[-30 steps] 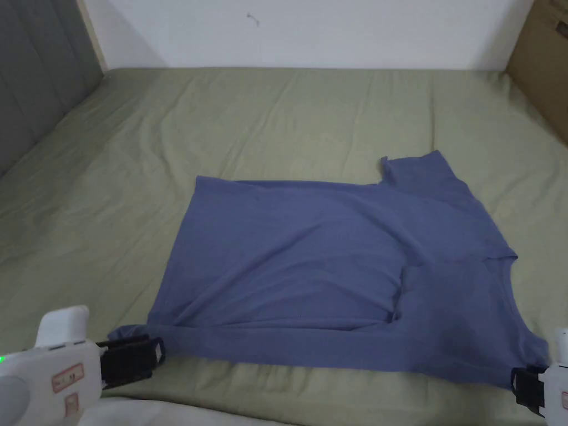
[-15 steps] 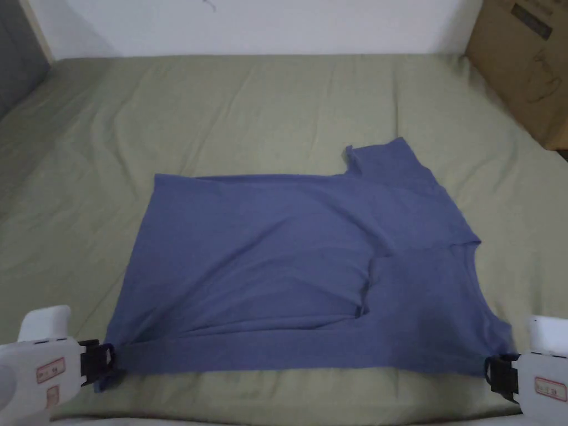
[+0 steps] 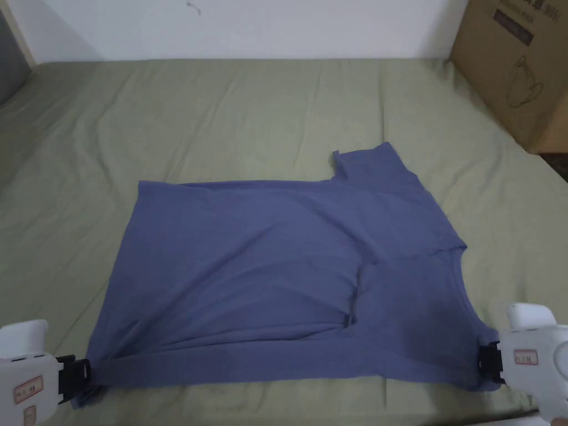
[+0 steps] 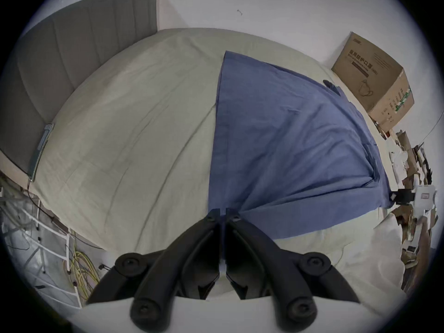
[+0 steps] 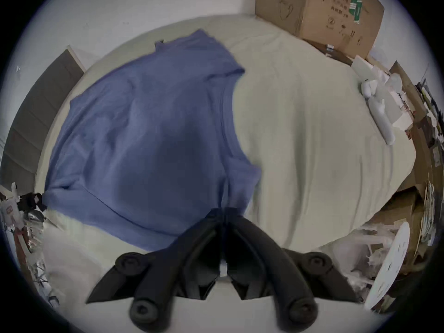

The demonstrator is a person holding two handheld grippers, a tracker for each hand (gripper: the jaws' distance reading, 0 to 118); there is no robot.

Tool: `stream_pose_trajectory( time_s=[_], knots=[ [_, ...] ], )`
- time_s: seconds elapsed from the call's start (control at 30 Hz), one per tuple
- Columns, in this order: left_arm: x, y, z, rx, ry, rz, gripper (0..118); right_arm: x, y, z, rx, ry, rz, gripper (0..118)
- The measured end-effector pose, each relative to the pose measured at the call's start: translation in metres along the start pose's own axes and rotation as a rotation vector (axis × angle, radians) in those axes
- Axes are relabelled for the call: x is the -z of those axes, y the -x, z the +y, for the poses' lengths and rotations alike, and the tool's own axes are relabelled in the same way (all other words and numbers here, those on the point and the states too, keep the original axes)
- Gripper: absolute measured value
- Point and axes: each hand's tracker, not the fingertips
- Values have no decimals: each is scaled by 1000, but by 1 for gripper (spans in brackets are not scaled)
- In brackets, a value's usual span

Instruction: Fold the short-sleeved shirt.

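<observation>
Blue shirt spread flat on green bed, near corners pinched by clenched fingers of left gripper and right gripper; cardboard box far right.

Cardboard box cut off at frame edge.

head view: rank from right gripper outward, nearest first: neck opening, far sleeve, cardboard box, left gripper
From the right gripper, shut on the shirt at its near right corner:
1. Neck opening, just up the shirt's right edge.
2. Far sleeve, at the shirt's far right corner.
3. Cardboard box, far right, at the bed's edge.
4. Left gripper, across the near hem, at the opposite corner.
</observation>
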Motion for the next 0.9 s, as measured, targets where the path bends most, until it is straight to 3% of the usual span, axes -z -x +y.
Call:
stream_pose_trajectory(
  time_s=[0.1,0.13,0.27,0.37,0.47,0.63,0.7,0.8,0.83,0.9],
  knots=[
    [-2,2,-1,3,7,3,2,-14,0,1,49,-39,18,0],
    [-3,2,-1,7,12,4,2,-23,3,3,53,-39,56,0],
    [-13,-1,11,23,-2,18,2,-46,8,15,29,-97,23,0],
    [-20,-1,35,33,-32,-7,2,-60,0,39,89,-135,95,0],
    [-13,-4,74,67,-55,-4,2,-61,-4,67,101,-162,99,0],
    [22,-15,131,152,-52,13,2,-36,-6,124,119,-175,83,0],
    [42,-19,147,165,-28,29,2,-14,-2,141,37,-158,-1,0],
    [74,-23,157,184,-1,43,2,19,0,157,70,-105,6,0],
    [85,-23,157,191,34,58,5,25,3,159,74,-94,-2,0],
    [94,-23,155,184,67,82,41,30,9,159,59,-96,-25,1]
  ],
)
